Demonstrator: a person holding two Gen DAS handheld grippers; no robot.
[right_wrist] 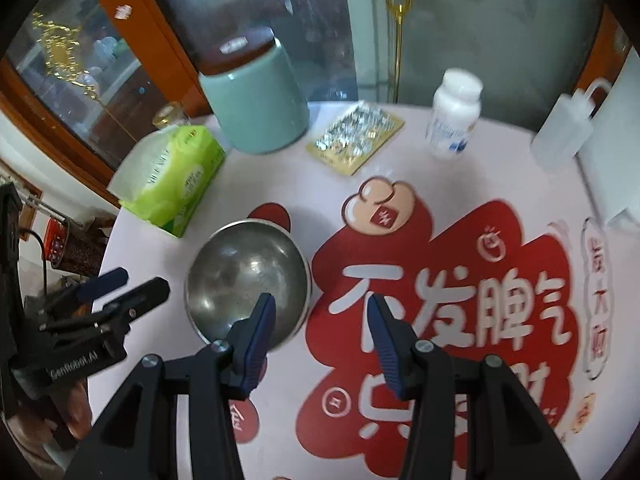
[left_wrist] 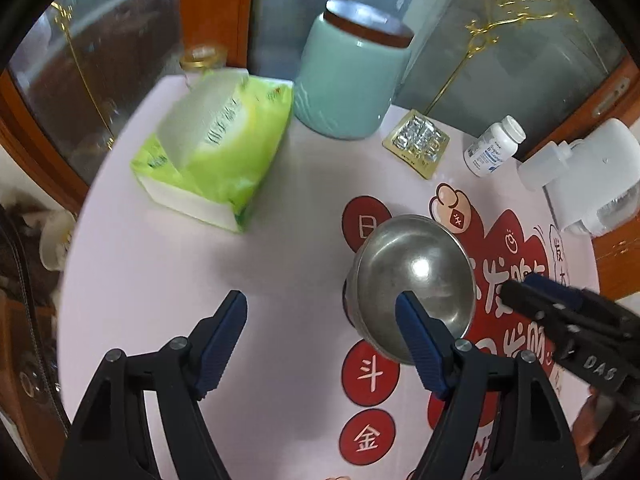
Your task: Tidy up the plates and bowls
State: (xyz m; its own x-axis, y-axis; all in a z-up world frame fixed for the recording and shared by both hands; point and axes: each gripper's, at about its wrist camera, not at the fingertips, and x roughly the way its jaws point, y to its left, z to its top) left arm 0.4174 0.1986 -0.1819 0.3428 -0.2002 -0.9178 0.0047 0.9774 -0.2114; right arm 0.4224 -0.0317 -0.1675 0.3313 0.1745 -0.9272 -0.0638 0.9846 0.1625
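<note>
Left wrist view: the left gripper (left_wrist: 322, 312) hangs over the pale pink table mat (left_wrist: 280, 264) with its blue-padded jaws spread wide and nothing between them. Its right-hand pad lies across the near rim of the round stainless-steel bowl (left_wrist: 412, 276), though whether it touches cannot be told. The bowl looks to sit on a second one, a dark edge showing under its left side. The right gripper (left_wrist: 520, 286) reaches in from the right, its tips just beside the bowl's far rim. Behind lie a green tissue pack (left_wrist: 216, 148), a celadon lidded jar (left_wrist: 352, 80), a gold foil blister pack (left_wrist: 416, 142) and a white pill bottle (left_wrist: 494, 146).

Right wrist view: the right gripper (right_wrist: 322, 310) stands about half open and empty, its left pad over the steel bowl's (right_wrist: 244, 276) near edge, its right pad over the red printed lettering (right_wrist: 440, 312). The left gripper (right_wrist: 140, 280) waits beside the bowl's left side.

To take the bowl well, I judge one pad should go inside the wall and the other outside, seated low on the rim before closing, since polished steel slips; lift straight up so the lower bowl stays put
</note>
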